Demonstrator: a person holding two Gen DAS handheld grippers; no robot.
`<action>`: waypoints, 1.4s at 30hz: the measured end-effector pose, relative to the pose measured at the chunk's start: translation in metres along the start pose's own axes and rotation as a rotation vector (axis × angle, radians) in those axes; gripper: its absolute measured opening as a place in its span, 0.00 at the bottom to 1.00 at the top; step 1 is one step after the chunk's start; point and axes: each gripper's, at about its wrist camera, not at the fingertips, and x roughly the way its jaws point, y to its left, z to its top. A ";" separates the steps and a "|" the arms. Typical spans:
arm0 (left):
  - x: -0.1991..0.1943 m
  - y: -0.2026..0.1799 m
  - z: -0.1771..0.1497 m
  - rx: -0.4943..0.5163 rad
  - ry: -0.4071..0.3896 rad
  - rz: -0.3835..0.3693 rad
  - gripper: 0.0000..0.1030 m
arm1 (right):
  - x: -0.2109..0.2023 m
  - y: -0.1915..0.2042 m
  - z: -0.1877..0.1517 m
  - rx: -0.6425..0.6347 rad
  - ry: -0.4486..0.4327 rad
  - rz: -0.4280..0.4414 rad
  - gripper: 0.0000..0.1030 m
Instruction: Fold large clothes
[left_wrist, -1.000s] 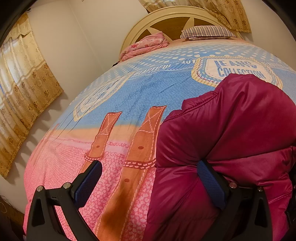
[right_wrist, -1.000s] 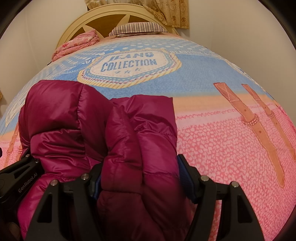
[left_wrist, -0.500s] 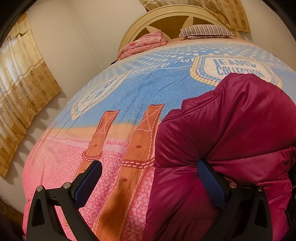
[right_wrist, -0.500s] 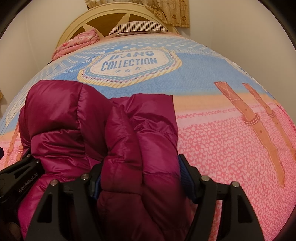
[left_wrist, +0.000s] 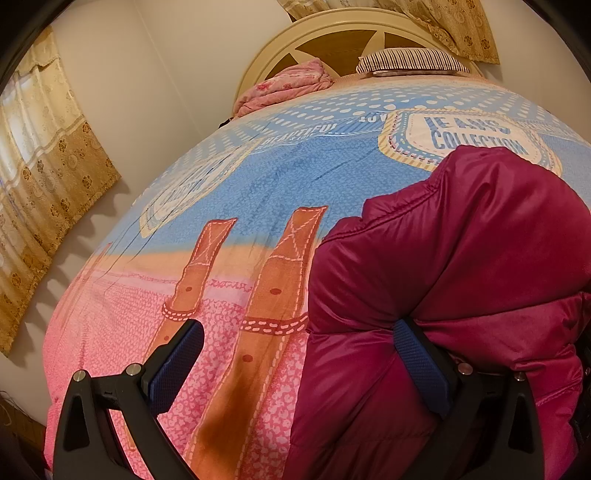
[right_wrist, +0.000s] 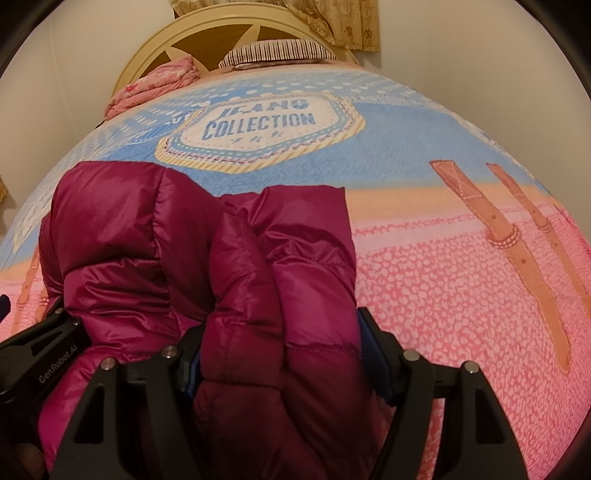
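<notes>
A magenta puffer jacket lies bunched on the bed's patterned bedspread. My left gripper is open and wide. Its right finger is tucked under a fold at the jacket's left edge, and its left finger hovers over bare bedspread. In the right wrist view a thick padded fold of the jacket fills the gap between the fingers of my right gripper, which is shut on it. The left gripper's body shows at the jacket's lower left.
A striped pillow and a folded pink quilt lie at the cream headboard. A gold curtain hangs on the wall left of the bed. Bare bedspread stretches to the right of the jacket.
</notes>
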 end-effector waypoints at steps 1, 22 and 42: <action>-0.001 0.001 0.001 0.003 0.003 -0.003 0.99 | 0.000 0.000 0.001 -0.005 0.005 0.002 0.69; -0.048 0.050 -0.052 -0.042 -0.023 -0.342 0.99 | -0.049 -0.037 -0.045 0.113 0.008 0.240 0.78; -0.067 0.013 -0.053 0.089 -0.069 -0.374 0.49 | -0.035 -0.020 -0.043 0.030 0.012 0.255 0.51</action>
